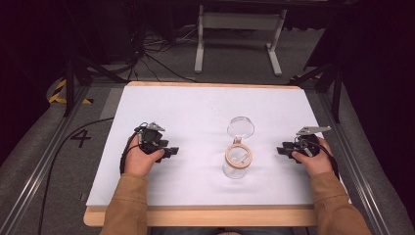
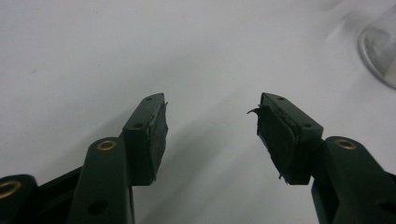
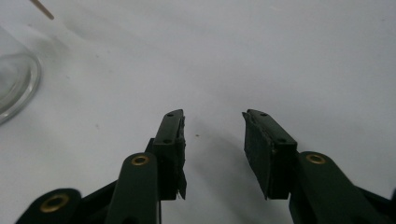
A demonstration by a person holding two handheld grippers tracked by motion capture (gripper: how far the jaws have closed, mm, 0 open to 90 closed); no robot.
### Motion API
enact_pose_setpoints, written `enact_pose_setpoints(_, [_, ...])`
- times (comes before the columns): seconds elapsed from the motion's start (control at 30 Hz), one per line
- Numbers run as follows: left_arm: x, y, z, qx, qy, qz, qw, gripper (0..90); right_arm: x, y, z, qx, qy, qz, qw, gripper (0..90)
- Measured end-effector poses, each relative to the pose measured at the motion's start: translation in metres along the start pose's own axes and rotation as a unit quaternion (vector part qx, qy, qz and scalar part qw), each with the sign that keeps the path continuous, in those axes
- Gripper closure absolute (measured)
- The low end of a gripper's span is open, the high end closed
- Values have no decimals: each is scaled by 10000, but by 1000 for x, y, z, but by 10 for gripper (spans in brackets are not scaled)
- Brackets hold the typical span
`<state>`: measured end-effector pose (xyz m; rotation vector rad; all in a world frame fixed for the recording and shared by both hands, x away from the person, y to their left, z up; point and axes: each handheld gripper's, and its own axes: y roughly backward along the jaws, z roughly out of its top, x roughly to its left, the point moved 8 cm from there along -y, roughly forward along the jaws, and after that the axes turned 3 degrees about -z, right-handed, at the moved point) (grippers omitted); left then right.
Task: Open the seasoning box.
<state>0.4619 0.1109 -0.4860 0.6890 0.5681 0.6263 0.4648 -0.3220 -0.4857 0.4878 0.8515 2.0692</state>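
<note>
Glass jar (image 1: pixel 238 159) between left tool (image 1: pixel 171 151) and right tool (image 1: pixel 282 150), both jaws apart, empty.

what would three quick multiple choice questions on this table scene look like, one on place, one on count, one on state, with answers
1. Where does the glass jar stand relative to the two tongs?
A. left of both
B. between them
C. right of both

2. How many tongs rest on the white table?
A. one
B. two
C. three

3. How is the jar's lid set?
A. clamped shut on the jar
B. swung open behind the jar
C. lying beside the left tongs

Answers:
1. B, since the high view shows the jar with the left tongs on one side and the right tongs on the other.
2. B, as one is held in each hand.
3. B, because the clear round lid lies back past the jar's wooden rim, leaving the mouth uncovered.
</note>
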Motion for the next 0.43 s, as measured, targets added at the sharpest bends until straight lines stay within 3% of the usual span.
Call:
enact_pose_setpoints(0.2, [-1,-5,-2,90,-46,-30,9999,426,7,-8,-1,50,217,8,9998,570])
enact_pose_setpoints(0.43, [-5,-5,1,28,-67,-84,9999,425,8,-8,1,17,265,-10,9996,564])
